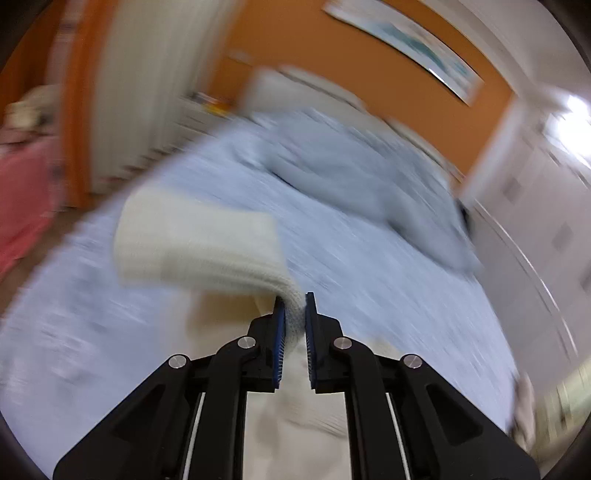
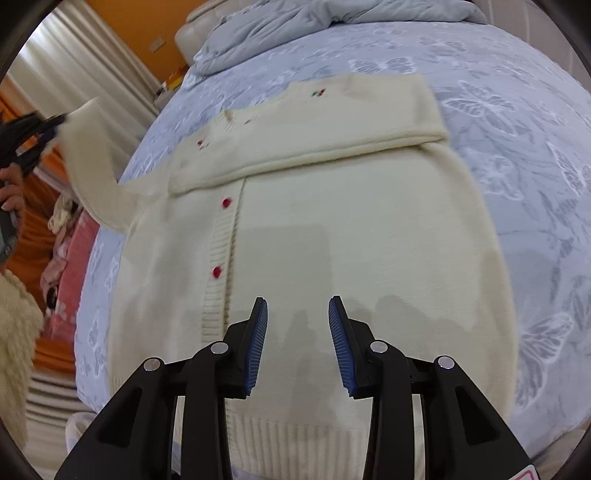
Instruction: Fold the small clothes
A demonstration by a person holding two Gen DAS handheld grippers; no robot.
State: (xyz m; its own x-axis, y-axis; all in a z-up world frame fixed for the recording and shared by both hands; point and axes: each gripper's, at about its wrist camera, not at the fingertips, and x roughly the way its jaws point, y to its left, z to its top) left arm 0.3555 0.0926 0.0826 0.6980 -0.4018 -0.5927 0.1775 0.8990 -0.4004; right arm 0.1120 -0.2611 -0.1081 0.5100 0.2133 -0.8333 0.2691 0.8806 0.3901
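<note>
A cream knitted cardigan [image 2: 351,229] with red buttons lies flat on the bed. Its right sleeve [image 2: 369,125] is folded across the chest. My left gripper [image 1: 294,306] is shut on the cuff of the left sleeve [image 1: 199,243] and holds it up off the bed; the left wrist view is blurred by motion. The same gripper [image 2: 55,123] shows at the far left in the right wrist view with the lifted sleeve [image 2: 96,162] hanging from it. My right gripper [image 2: 297,314] is open and empty, hovering over the cardigan's lower body.
The bed has a pale blue butterfly-print sheet [image 2: 517,155] with a crumpled grey duvet [image 2: 295,26] at its far end. Pink clothing [image 2: 70,266] lies beside the bed on the left. Orange walls, curtains and white wardrobe doors [image 1: 535,206] surround it.
</note>
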